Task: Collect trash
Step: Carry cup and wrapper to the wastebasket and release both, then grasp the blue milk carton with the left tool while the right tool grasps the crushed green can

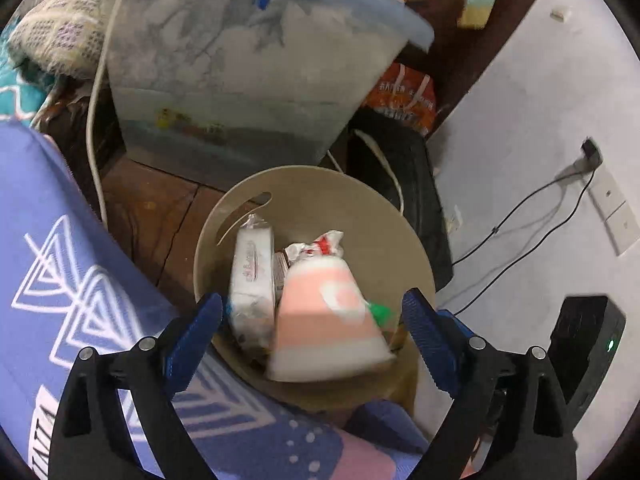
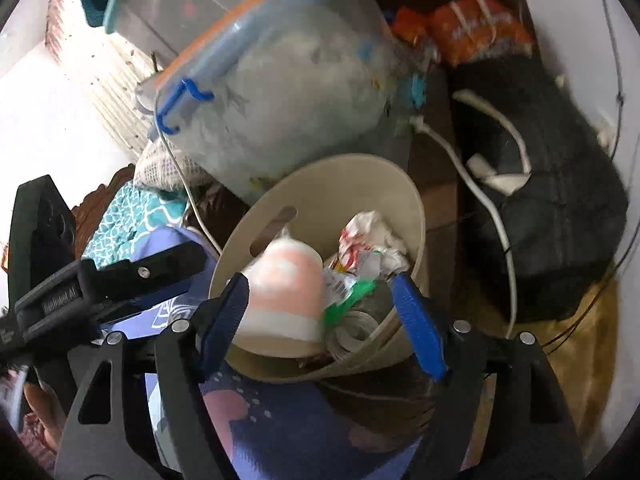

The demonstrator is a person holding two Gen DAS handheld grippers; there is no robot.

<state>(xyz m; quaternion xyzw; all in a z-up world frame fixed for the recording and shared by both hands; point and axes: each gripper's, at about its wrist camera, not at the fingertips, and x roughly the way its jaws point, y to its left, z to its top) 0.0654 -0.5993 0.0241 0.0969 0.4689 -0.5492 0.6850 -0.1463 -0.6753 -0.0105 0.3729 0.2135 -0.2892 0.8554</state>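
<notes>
Paper cup (image 1: 324,316), pink-banded, lies in our bin (image 1: 320,188); both grippers (image 1: 316,344) (image 2: 324,324) gape empty.
It probably handles light and crushable; we'd pinch its rim gently.

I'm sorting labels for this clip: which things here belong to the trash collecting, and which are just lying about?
Job: beige bin; pink-and-white cup; tissue pack; crumpled wrapper; left gripper and right gripper, open.
Lying about: storage tub; orange bag; white cable.

A paper cup (image 1: 328,320) is lying in the bin (image 1: 320,196) beside a tissue pack (image 1: 252,280), a crumpled wrapper (image 1: 316,246) sitting behind it, a lidded tub (image 1: 256,68) standing beyond the bin.
</notes>
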